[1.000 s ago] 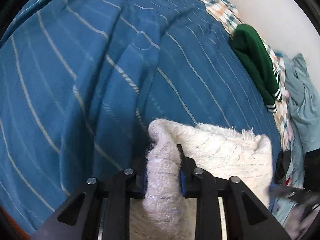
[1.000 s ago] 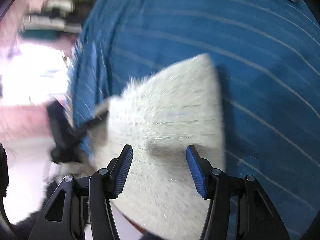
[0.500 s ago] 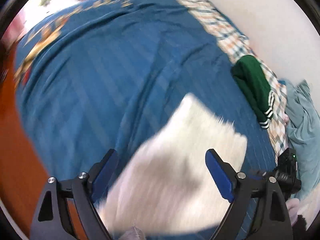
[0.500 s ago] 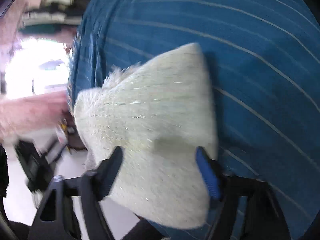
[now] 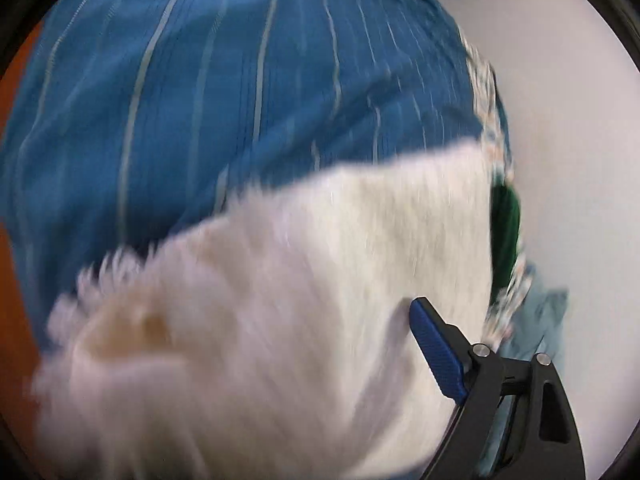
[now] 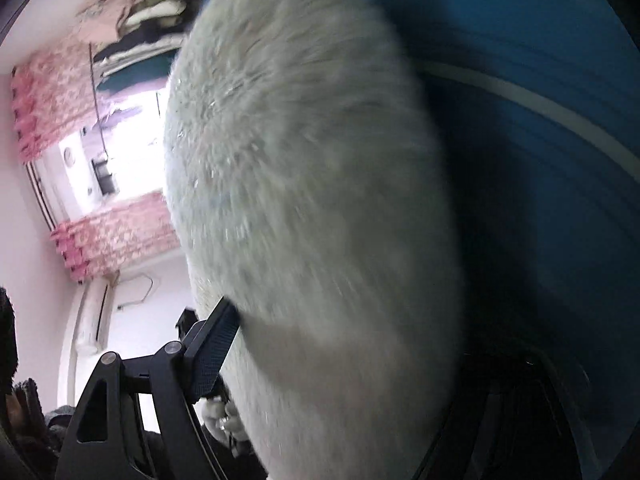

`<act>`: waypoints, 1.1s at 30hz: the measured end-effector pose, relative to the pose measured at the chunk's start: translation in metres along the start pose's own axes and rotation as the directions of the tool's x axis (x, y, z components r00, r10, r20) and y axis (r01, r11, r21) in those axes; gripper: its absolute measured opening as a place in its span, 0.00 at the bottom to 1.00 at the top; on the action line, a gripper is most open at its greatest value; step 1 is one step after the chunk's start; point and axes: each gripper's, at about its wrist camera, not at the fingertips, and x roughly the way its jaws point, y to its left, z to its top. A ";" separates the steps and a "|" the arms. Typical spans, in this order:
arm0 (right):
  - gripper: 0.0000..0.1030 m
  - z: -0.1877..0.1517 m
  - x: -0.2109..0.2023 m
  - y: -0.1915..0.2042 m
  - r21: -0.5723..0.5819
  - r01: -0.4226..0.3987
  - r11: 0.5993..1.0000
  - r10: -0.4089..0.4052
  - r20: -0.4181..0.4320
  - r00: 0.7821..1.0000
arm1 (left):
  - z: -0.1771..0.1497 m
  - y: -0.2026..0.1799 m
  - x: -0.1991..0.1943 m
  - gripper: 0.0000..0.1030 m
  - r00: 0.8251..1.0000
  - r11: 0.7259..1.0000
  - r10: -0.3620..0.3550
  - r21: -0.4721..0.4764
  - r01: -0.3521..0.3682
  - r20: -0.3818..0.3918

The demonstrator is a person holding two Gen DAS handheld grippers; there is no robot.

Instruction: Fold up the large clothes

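Blue striped bedspread [image 5: 192, 92] under fuzzy white garment [image 5: 280, 320]

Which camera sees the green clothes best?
The left wrist view: the green garment peeks out past the fluffy white sweater, at the bed's far edge, blurred. The right wrist view shows none of it.

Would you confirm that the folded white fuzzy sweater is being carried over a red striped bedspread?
Not quite: the bedspread is blue with pale stripes, not red, as the left wrist view shows. The white fuzzy sweater is indeed above it.
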 end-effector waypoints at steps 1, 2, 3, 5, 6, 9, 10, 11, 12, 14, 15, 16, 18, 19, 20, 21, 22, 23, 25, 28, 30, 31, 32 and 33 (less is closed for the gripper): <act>0.80 0.004 0.006 0.005 -0.019 0.009 1.000 -0.009 0.002 1.000 | 0.007 -0.002 0.002 0.60 1.000 1.000 0.006 -0.009 -0.006 0.019; 0.80 0.006 0.012 0.009 -0.031 0.010 0.999 -0.010 0.009 1.000 | 0.011 -0.004 0.002 0.39 1.000 1.000 0.010 -0.004 -0.010 0.024; 0.75 0.008 0.015 0.013 -0.038 0.009 0.999 -0.008 0.020 1.000 | 0.016 -0.010 -0.001 0.32 0.999 0.999 0.029 0.022 -0.029 0.034; 0.62 0.006 0.014 0.019 -0.039 -0.010 0.999 0.013 0.062 0.998 | 0.027 -0.023 -0.011 0.21 0.997 0.995 0.052 0.082 -0.057 0.054; 0.58 0.006 0.015 0.024 -0.037 -0.028 0.999 0.031 0.084 0.996 | 0.031 -0.030 -0.014 0.21 0.997 0.993 0.056 0.096 -0.061 0.056; 0.55 0.004 0.021 0.046 -0.055 -0.098 0.994 0.104 0.122 0.987 | 0.045 -0.050 -0.027 0.20 0.996 0.987 0.063 0.147 -0.071 0.057; 0.54 0.003 0.019 0.057 -0.068 -0.121 0.990 0.129 0.136 0.982 | 0.052 -0.065 -0.033 0.20 0.996 0.979 0.069 0.186 -0.079 0.061; 0.54 0.003 0.017 0.064 -0.076 -0.136 0.988 0.146 0.143 0.979 | 0.052 -0.071 -0.035 0.20 0.996 0.975 0.068 0.208 -0.079 0.061; 0.54 0.004 0.014 0.072 -0.086 -0.151 0.985 0.162 0.153 0.975 | 0.059 -0.085 -0.040 0.20 0.996 0.968 0.059 0.240 -0.073 0.062; 0.54 0.007 0.001 0.090 -0.104 -0.176 0.979 0.193 0.182 0.964 | 0.067 -0.104 -0.045 0.20 0.998 0.955 0.044 0.290 -0.058 0.055; 0.54 0.010 -0.008 0.097 -0.109 -0.192 0.975 0.210 0.196 0.958 | 0.074 -0.126 -0.045 0.20 0.999 0.948 0.028 0.316 -0.041 0.046; 0.54 0.017 -0.021 0.108 -0.112 -0.199 0.974 0.219 0.220 0.951 | 0.078 -0.137 -0.041 0.20 0.999 0.944 0.017 0.330 -0.029 0.040; 0.54 0.030 -0.044 0.123 -0.121 -0.204 0.972 0.229 0.257 0.939 | 0.088 -0.177 -0.027 0.20 1.000 0.925 -0.012 0.379 0.007 0.013; 0.54 0.037 -0.059 0.130 -0.125 -0.202 0.971 0.230 0.282 0.932 | 0.094 -0.204 -0.016 0.20 0.999 0.913 -0.039 0.405 0.039 -0.009; 0.54 0.048 -0.078 0.139 -0.128 -0.204 0.971 0.235 0.311 0.921 | 0.095 -0.216 -0.010 0.20 0.999 0.905 -0.050 0.422 0.054 -0.020; 0.54 0.058 -0.098 0.147 -0.138 -0.197 0.971 0.234 0.342 0.910 | 0.099 -0.242 0.004 0.20 0.997 0.890 -0.069 0.449 0.080 -0.041; 0.54 0.071 -0.121 0.157 -0.150 -0.181 0.972 0.226 0.376 0.899 | 0.102 -0.260 0.015 0.20 0.995 0.880 -0.087 0.463 0.103 -0.057; 0.54 0.082 -0.141 0.165 -0.159 -0.167 0.973 0.218 0.405 0.888 | 0.107 -0.284 0.031 0.20 0.991 0.871 -0.106 0.474 0.129 -0.075; 0.54 0.103 -0.177 0.176 -0.177 -0.141 0.974 0.208 0.450 0.868 | 0.113 -0.330 0.061 0.20 0.983 0.845 -0.142 0.502 0.181 -0.115; 0.54 0.148 -0.244 0.184 -0.200 -0.112 0.973 0.203 0.524 0.827 | 0.120 -0.401 0.120 0.20 0.966 0.799 -0.195 0.545 0.255 -0.167; 0.54 0.183 -0.280 0.182 -0.193 -0.107 0.975 0.200 0.565 0.800 | 0.122 -0.443 0.166 0.20 0.953 0.770 -0.227 0.561 0.303 -0.202; 0.54 0.201 -0.297 0.178 -0.193 -0.096 0.977 0.193 0.584 0.788 | 0.123 -0.457 0.185 0.20 0.950 0.760 -0.229 0.571 0.310 -0.211; 0.54 0.219 -0.312 0.172 -0.184 -0.097 0.978 0.190 0.599 0.778 | 0.125 -0.473 0.210 0.20 0.947 0.753 -0.231 0.575 0.320 -0.225; 0.54 0.238 -0.326 0.163 -0.172 -0.106 0.979 0.190 0.605 0.774 | 0.126 -0.483 0.237 0.20 0.945 0.750 -0.223 0.578 0.322 -0.237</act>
